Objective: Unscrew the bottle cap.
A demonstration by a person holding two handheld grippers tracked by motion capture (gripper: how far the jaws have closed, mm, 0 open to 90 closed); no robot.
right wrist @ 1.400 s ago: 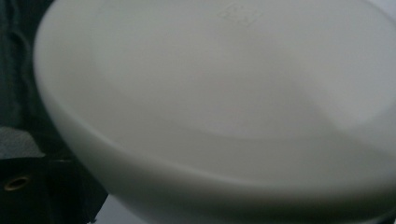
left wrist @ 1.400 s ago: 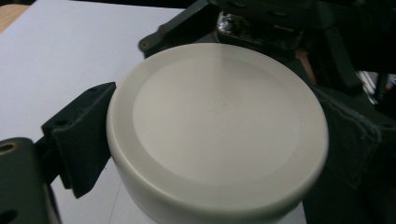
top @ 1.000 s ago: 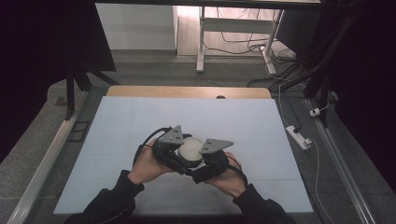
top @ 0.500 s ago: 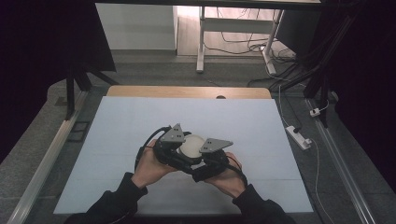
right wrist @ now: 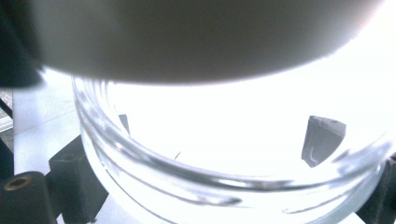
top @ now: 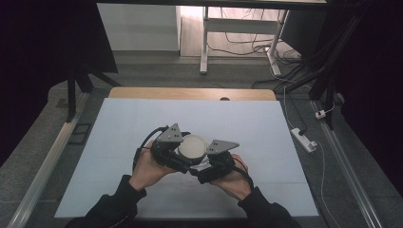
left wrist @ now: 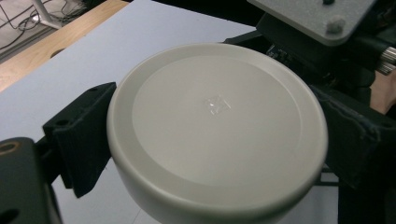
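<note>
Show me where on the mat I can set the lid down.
Bare mat runs wide on the far side up to the wooden edge, and along both sides. It is crowded only near the front middle, where both hand-held grippers meet around the jar and lid.

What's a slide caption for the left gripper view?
Left gripper fingers clamp a white round lid above the pale blue table.
</note>
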